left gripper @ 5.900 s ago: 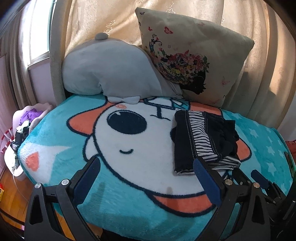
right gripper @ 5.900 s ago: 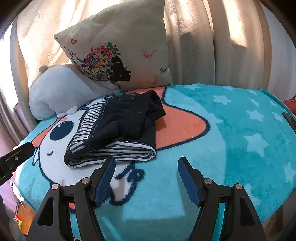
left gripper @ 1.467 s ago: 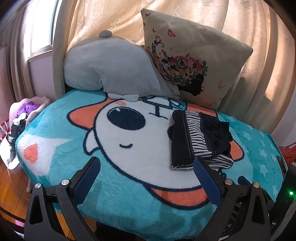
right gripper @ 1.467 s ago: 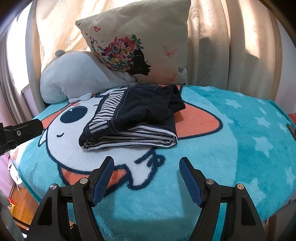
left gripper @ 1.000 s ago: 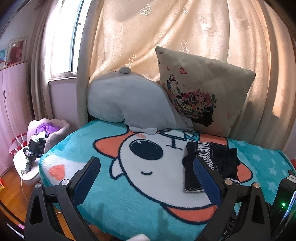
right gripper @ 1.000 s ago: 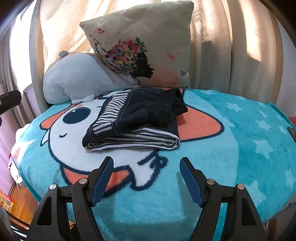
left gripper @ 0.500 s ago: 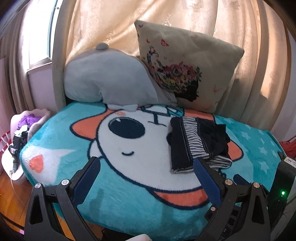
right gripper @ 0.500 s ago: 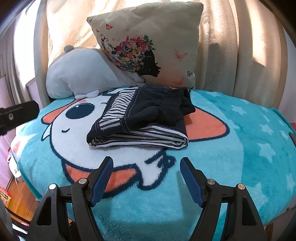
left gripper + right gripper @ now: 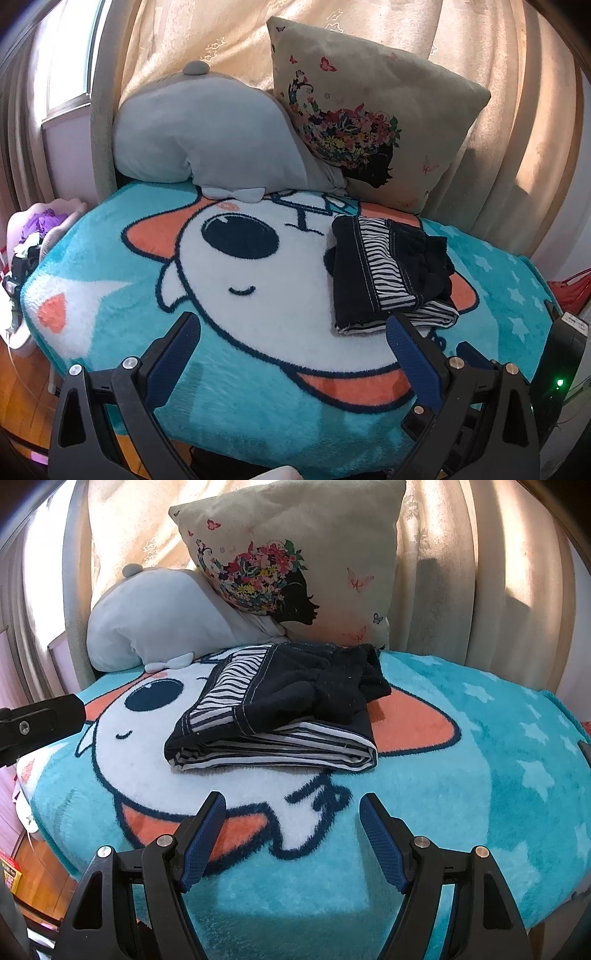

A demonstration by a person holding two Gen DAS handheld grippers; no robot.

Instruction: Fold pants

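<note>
The pants (image 9: 388,273), dark navy with black-and-white striped panels, lie folded in a compact stack on the teal cartoon blanket (image 9: 110,295). In the right wrist view the pants (image 9: 288,709) sit just beyond my fingers. My left gripper (image 9: 291,328) is open and empty, held over the blanket's near edge, with the pants beside its right finger. My right gripper (image 9: 291,806) is open and empty, a short way in front of the stack. Neither gripper touches the pants.
A grey plush pillow (image 9: 207,133) and a beige floral cushion (image 9: 369,122) lean against the curtain (image 9: 517,92) behind the pants. A pink chair with clothes (image 9: 40,229) stands left of the bed, over wooden floor. The left gripper's body (image 9: 37,720) shows at the right view's left edge.
Both grippers stay open and empty. The left view tilted up about a second ago and has come back down toward the bed. The right gripper edged slightly closer to the pants. The pants have not moved.
</note>
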